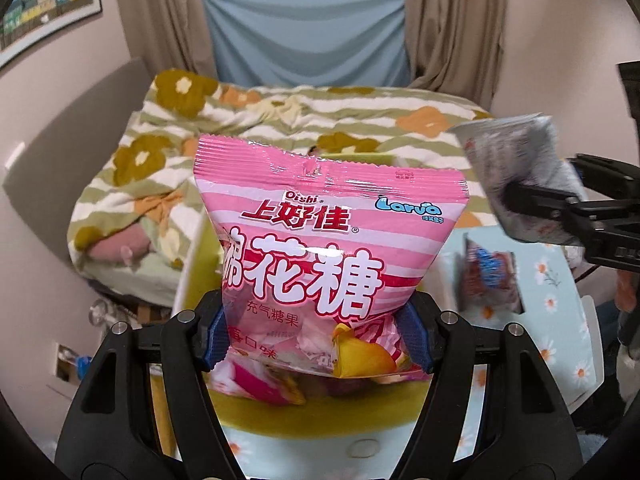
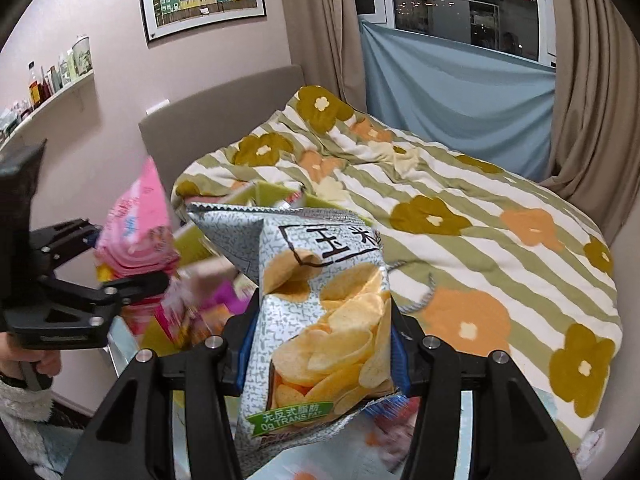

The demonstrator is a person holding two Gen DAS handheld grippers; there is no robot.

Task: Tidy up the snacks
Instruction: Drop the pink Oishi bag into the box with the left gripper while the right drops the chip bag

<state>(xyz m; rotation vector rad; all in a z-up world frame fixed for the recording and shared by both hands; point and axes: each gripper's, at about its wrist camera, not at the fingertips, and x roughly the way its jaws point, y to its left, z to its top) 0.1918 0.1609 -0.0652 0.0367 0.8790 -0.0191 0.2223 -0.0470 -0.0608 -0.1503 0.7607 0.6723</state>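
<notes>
In the left wrist view my left gripper (image 1: 322, 334) is shut on a pink marshmallow bag (image 1: 320, 248), held upright above a white box with a yellow-green inside (image 1: 256, 408). At the right edge my right gripper (image 1: 516, 200) carries a blurred grey bag (image 1: 516, 160). In the right wrist view my right gripper (image 2: 322, 344) is shut on that grey corn chip bag (image 2: 320, 300), lifted in the air. At the left, the left gripper (image 2: 132, 280) holds the pink bag (image 2: 136, 224), with a hand (image 2: 44, 362) on its handle.
A bed with a flowered, striped quilt (image 2: 460, 248) lies behind the box. A small red and blue snack pack (image 1: 490, 276) lies on the light blue flowered tabletop (image 1: 560, 320). Curtains (image 1: 448, 20), a window and a wall shelf with bottles (image 2: 52, 80) stand farther back.
</notes>
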